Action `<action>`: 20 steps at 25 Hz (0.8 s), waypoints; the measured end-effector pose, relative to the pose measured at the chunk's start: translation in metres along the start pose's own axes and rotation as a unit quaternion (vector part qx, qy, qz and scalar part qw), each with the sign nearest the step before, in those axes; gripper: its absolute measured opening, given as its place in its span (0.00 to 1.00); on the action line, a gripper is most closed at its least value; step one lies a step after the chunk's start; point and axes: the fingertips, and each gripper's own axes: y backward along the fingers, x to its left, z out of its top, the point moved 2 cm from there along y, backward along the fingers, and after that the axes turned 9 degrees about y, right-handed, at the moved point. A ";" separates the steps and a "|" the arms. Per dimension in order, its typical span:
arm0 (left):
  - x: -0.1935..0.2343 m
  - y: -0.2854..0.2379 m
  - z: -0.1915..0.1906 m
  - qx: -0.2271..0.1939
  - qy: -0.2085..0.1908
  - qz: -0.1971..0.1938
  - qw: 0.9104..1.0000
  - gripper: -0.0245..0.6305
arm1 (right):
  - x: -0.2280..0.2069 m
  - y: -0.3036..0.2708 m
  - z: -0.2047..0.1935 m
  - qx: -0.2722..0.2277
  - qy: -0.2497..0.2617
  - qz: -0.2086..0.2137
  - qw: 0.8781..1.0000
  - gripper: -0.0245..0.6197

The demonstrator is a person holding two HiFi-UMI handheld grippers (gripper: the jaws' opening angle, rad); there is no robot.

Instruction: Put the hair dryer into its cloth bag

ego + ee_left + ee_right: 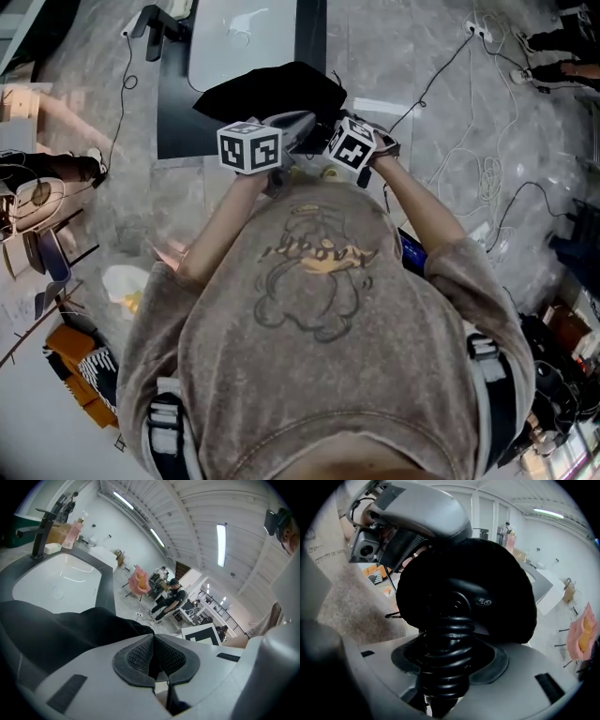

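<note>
The dryer (447, 637) sits in your right tool (440, 665), whose jaws are clamped on its ribbed cord end. Its far end disappears into the black bag (511, 573), which bulges around it. Your left tool (153, 656) has its jaws together, pinching the bag's edge, with cloth draped over its left jaw. You hold both just in front of your chest, above the dark tabletop (178, 103) with its white sink (56, 583) and tap (42, 531).
</note>
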 end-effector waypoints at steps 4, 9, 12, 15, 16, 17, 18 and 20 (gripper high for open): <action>0.002 0.003 -0.007 -0.004 0.012 0.005 1.000 0.07 | 0.001 -0.007 0.010 -0.002 0.027 0.006 1.000 0.40; 0.014 0.010 -0.013 -0.011 0.030 0.014 0.999 0.07 | 0.004 -0.020 0.021 -0.006 0.050 0.011 0.999 0.40; 0.018 0.012 -0.018 -0.011 0.039 0.017 0.999 0.07 | 0.009 -0.026 0.022 -0.005 0.057 0.015 0.998 0.40; 0.018 0.012 -0.024 -0.009 0.042 0.019 0.999 0.07 | 0.015 -0.030 0.019 -0.001 0.062 0.018 0.998 0.40; 0.019 0.013 -0.025 -0.009 0.043 0.021 0.999 0.07 | 0.016 -0.030 0.018 -0.001 0.063 0.018 0.998 0.40; 0.020 0.013 -0.027 -0.009 0.044 0.023 0.999 0.07 | 0.016 -0.031 0.018 -0.002 0.062 0.018 0.998 0.40; 0.021 0.014 -0.028 -0.008 0.044 0.027 0.999 0.07 | 0.016 -0.031 0.018 -0.003 0.061 0.017 0.998 0.40; 0.023 0.015 -0.029 -0.008 0.045 0.031 0.998 0.07 | 0.015 -0.031 0.018 -0.007 0.056 0.018 0.998 0.40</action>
